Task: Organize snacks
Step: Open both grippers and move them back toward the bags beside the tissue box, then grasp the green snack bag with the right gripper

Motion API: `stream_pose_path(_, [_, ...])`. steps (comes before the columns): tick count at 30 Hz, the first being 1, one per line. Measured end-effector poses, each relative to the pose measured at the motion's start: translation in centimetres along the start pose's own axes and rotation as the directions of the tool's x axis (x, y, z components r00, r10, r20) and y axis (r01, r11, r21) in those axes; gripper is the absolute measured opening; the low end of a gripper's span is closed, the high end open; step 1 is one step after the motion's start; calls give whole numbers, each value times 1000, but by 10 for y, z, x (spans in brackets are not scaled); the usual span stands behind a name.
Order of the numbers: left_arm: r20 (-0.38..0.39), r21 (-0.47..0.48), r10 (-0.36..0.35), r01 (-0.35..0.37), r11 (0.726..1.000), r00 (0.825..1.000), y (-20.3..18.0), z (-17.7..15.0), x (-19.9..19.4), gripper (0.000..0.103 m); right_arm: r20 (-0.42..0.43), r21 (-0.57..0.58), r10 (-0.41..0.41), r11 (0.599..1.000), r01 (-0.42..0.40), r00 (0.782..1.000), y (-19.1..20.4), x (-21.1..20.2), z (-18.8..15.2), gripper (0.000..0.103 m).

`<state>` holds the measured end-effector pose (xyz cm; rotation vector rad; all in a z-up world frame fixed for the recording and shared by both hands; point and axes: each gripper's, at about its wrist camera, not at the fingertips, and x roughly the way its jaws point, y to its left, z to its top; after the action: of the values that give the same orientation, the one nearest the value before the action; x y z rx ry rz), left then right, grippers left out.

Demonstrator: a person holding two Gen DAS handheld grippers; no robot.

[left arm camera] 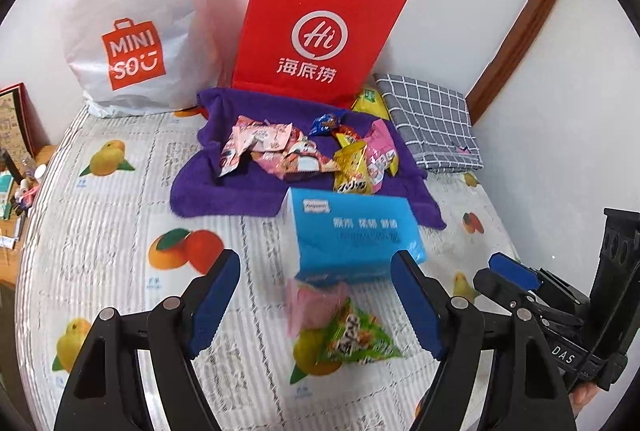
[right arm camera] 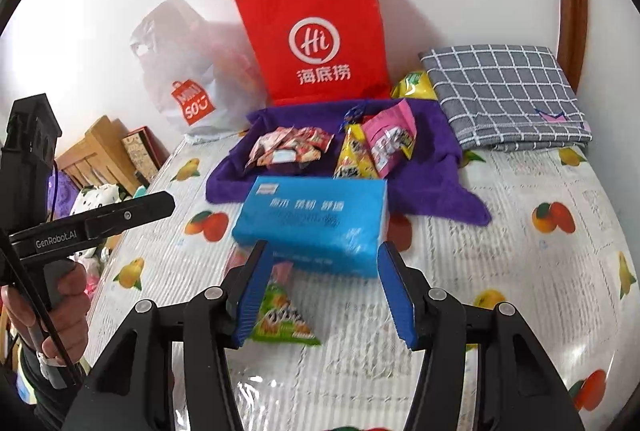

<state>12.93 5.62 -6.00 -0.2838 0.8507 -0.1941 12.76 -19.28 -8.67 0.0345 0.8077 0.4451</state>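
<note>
Snacks everywhere, and both grippers hang above them with nothing in hand. Most of the packets lie heaped on the purple towel: a pink-and-white cluster on its left half, yellow and pink sachets on its right, a small blue sweet behind. In front of the towel sits a blue tissue box, and nearer the camera, apart from the heap, a green triangular packet lies on the fruit-print surface with a blurred pink packet just behind it, against the box.

Left gripper — fingers spread wide, nothing between the pads, the two stray packets framed in the gap below. Right gripper — fingers set narrower but plainly apart, also empty; in its own view the green packet sits just inside its left finger.

My read: this is the approach to a pick, with the strays by the box as the likely target. Where they should go is not settled from here; the red paper bag standing open-topped behind the towel looks a candidate, as does the heap itself. The next move calls for a descent onto one packet only, pads straddling its crimped edge, since these flat foil shapes will slide on the glossy cover if pinched from above.
</note>
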Motion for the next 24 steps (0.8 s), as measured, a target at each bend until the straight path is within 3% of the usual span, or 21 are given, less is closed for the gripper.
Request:
stream_pose_path(9, [-20, -25, 23, -23, 999, 1000, 21, -21, -7, 75, -53, -34, 42, 998, -44, 998, 27, 20, -23, 54])
stream_pose_path(15, [-23, -49, 29, -30, 998, 999, 37, -33, -14, 75, -107, -68, 52, 996, -59, 993, 43, 48, -26, 44])
stream_pose_path(24, [-38, -75, 25, -28, 997, 999, 53, -47, -16, 75, -196, -108, 54, 991, -77, 979, 56, 87, -38, 45])
